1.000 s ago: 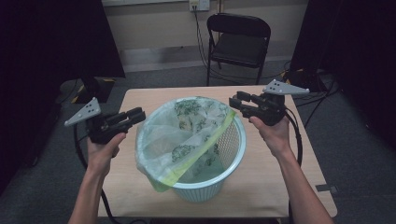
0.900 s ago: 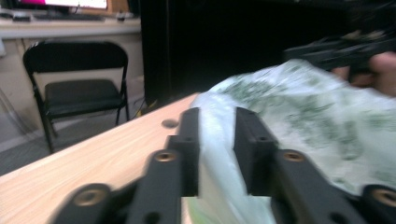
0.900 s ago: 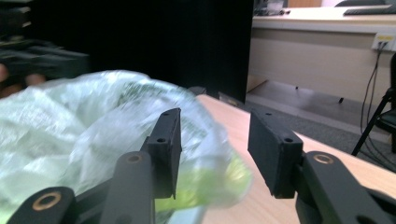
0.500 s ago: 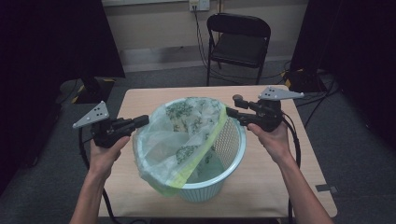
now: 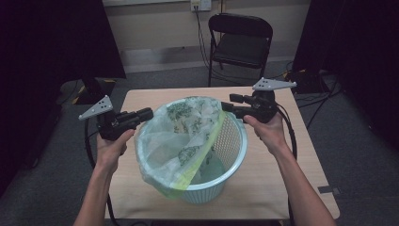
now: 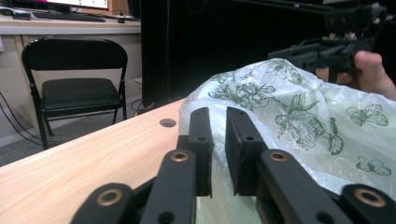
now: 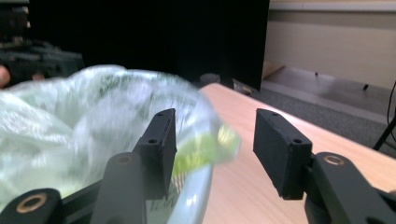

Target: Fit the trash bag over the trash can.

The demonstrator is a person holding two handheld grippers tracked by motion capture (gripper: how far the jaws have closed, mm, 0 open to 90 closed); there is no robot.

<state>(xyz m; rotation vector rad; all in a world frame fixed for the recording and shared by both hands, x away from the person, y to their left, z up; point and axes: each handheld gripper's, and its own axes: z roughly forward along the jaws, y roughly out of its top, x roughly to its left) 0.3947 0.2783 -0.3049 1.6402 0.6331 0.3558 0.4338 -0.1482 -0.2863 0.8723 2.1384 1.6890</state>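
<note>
A pale blue plastic basket (image 5: 230, 141) stands in the middle of the table. A clear bag (image 5: 181, 136) printed with green flowers and edged in yellow lies over its left rim and puffs up above it. My left gripper (image 5: 147, 113) is at the bag's left edge; in the left gripper view its jaws are almost together, with a thin slit, just short of the bag (image 6: 299, 102), and no film shows pinched between them. My right gripper (image 5: 226, 106) is at the basket's right rim. It stands open astride the bag's yellow edge (image 7: 205, 149).
The wooden table (image 5: 291, 155) has bare room to the right of and behind the basket. A black folding chair (image 5: 240, 42) stands beyond the far edge. Cables (image 5: 287, 127) trail from both grippers, and dark curtains hang on either side.
Both grippers have moved inward toward the basket. The right one has come left to the bag's yellow edge. The bag's top has puffed up higher.
</note>
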